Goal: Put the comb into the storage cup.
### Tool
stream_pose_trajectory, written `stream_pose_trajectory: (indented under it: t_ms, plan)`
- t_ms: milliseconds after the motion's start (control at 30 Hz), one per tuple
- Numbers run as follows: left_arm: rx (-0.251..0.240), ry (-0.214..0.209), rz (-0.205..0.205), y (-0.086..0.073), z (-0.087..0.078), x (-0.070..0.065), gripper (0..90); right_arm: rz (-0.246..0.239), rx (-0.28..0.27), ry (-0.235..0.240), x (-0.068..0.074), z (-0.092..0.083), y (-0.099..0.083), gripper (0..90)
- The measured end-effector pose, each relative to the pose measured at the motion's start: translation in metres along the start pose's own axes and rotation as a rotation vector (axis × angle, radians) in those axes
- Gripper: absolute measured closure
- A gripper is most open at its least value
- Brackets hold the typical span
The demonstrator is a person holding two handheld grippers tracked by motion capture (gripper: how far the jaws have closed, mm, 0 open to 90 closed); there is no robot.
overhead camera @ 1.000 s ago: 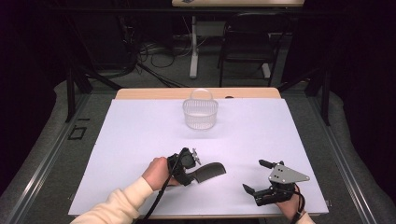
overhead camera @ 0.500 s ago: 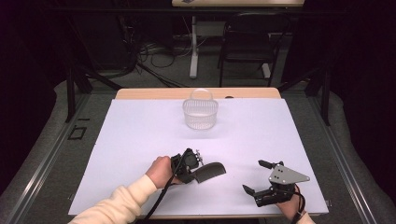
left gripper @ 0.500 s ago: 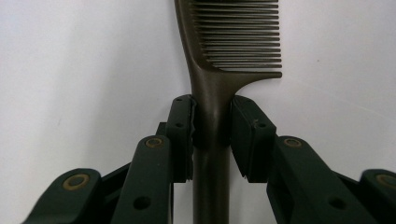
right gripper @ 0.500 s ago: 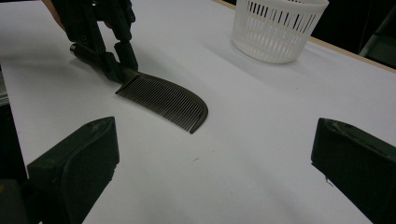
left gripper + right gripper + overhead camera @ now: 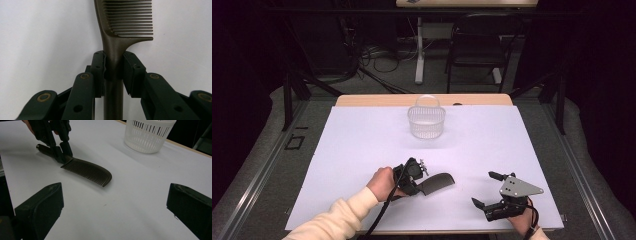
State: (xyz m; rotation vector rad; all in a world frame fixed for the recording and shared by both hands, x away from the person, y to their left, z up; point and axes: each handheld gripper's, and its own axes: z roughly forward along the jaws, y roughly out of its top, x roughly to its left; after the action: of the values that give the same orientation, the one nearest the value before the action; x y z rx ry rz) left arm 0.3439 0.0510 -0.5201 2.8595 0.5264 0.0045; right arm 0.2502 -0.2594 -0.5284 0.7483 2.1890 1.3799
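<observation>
Dark brown comb (image 5: 117, 37) clamped at the neck, just where handle widens into toothed head, between the two black jaws of the left gripper (image 5: 414, 176), pressed in from both sides; handle running back under the gripper body, teeth pointing off to one side ahead of the jaws. Seen from the right gripper view, same comb (image 5: 87, 171) lying flat on the white table cover (image 5: 140, 195), curved head stretching away from the left gripper (image 5: 61, 153) toward the open middle of the table, rounded handle end poking out behind the jaws. Holding hand (image 5: 382, 182) just behind that gripper, cream sleeve (image 5: 339, 217) and black cable trailing toward the near edge. Well off to the side of the comb, near the front edge, right gripper (image 5: 489, 190) with jaws spread wide apart and gripping nothing, grey three-cornered plate on top, bare white cover between its two pads. Far ahead of both grippers, well apart from the comb, a white slotted plastic basket (image 5: 426, 121) standing upright near the back of the cover, with nothing lying between it and the comb. Beyond the cover, a strip of bare wooden tabletop (image 5: 377, 100), then dark floor with cables, a white table leg and a black chair (image 5: 477, 55).
</observation>
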Motion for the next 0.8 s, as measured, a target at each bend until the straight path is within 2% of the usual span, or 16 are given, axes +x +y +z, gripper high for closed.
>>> stream_pose_trajectory:
  t_ms: [133, 200, 267, 367, 400, 433, 633, 800]
  plan:
    - [-0.043, -0.008, -0.016, -0.004, -0.007, 0.0, 72.2, 0.0, 0.0, 0.0, 0.0, 0.0, 0.0, 0.5]
    - [-0.081, -0.016, -0.024, -0.008, -0.013, -0.001, 72.3, 0.001, 0.001, -0.001, 0.0, 0.0, 0.0, 0.5]
    - [-0.089, -0.014, -0.023, -0.01, -0.016, -0.001, 72.3, 0.001, 0.001, 0.0, 0.0, 0.0, 0.0, 0.5]
    - [-0.15, -0.023, -0.029, -0.017, -0.023, -0.002, 72.2, -0.005, 0.007, 0.002, 0.0, 0.001, 0.001, 0.5]
    - [-0.15, -0.023, -0.029, -0.017, -0.023, -0.002, 72.2, -0.008, 0.002, 0.003, 0.0, 0.001, 0.001, 0.5]
    - [-0.171, -0.029, -0.03, -0.019, -0.025, -0.003, 72.2, -0.008, -0.001, 0.005, 0.0, 0.001, 0.001, 0.6]
    - [-0.248, -0.018, -0.053, -0.029, -0.035, -0.004, 72.3, -0.005, 0.011, 0.006, 0.001, 0.002, 0.001, 0.5]
    - [-0.288, -0.007, -0.075, -0.034, -0.036, -0.003, 72.2, -0.006, 0.013, 0.003, 0.001, 0.002, 0.001, 0.5]
